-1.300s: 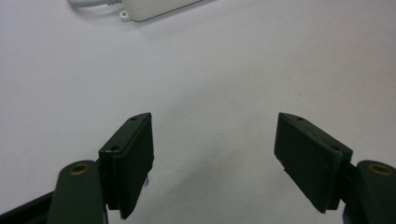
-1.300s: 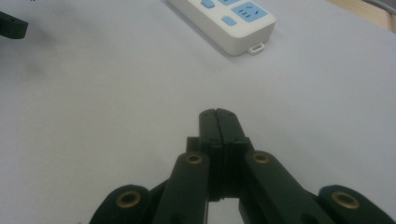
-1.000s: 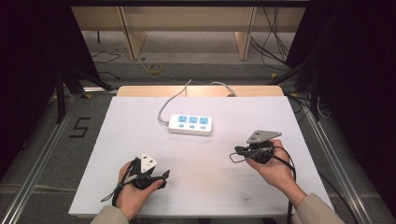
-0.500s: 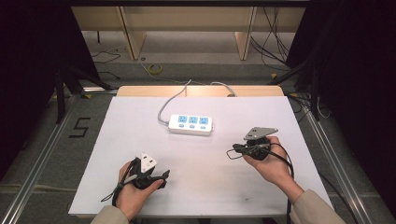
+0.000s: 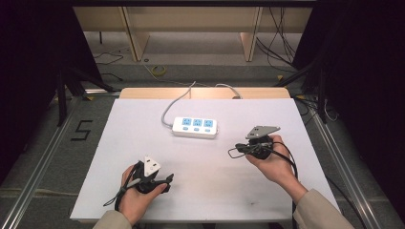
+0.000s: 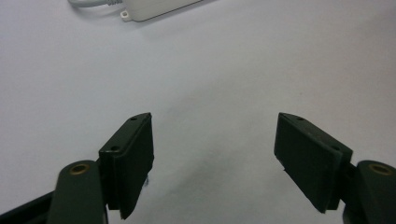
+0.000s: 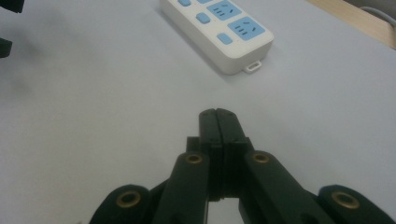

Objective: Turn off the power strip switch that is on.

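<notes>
With the left claw (image 5: 165, 180) spread open and empty at seven o'clock on the surface (image 5: 138, 124), the power strip (image 5: 195, 127) lies flat toward twelve, long axis nine-to-three, cord leaving its nine-o'clock end; probably light, rigid, slick, best pinched across its width; right claw (image 5: 232, 151) closed on nothing.

A lab-style recording setup is shown. A white-topped bench (image 5: 143, 124) is framed by aluminium rails (image 5: 38, 169) at 3 and 9 o'clock. Dark curtains (image 5: 28, 57) are hung on both sides. Loose cables (image 5: 282, 43) are strewn on the grey floor at 12 o'clock, near bare wooden shelving (image 5: 133, 28). A "5" (image 5: 81, 130) is taped on the floor at 9 o'clock.
</notes>
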### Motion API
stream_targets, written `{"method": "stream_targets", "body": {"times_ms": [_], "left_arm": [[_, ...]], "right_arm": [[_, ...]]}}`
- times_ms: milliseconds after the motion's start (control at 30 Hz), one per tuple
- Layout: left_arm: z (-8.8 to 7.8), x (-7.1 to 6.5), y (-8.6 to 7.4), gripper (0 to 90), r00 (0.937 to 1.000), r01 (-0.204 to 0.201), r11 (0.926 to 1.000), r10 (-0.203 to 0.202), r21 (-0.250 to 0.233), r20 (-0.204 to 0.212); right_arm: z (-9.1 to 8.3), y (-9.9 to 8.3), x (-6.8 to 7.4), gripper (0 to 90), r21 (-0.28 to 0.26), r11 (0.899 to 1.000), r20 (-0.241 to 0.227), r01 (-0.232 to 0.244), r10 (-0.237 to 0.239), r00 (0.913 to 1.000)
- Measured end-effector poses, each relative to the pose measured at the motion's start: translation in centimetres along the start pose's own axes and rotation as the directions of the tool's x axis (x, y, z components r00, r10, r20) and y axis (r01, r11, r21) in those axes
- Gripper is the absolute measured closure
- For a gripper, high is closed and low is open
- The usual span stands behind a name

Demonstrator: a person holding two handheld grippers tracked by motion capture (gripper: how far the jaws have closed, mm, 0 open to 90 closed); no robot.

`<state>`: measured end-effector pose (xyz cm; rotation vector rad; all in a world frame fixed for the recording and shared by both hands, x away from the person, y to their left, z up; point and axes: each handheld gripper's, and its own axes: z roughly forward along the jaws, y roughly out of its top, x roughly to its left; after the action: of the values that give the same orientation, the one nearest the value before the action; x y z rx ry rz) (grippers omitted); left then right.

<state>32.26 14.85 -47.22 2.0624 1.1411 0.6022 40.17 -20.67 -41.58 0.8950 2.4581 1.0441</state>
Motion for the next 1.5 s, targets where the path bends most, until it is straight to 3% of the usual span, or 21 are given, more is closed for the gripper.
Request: {"method": "stream_targets", "body": {"times_ms": [1500], "left_arm": [[0.1,0.0,0.0,28.3,1.0000,-0.005,1.0000,0.005,0.002,-0.001]], "right_arm": [[2.2,3.2,-0.7,90.0,0.038,0.999,0.006,0.010,-0.010,0.9999]]}}
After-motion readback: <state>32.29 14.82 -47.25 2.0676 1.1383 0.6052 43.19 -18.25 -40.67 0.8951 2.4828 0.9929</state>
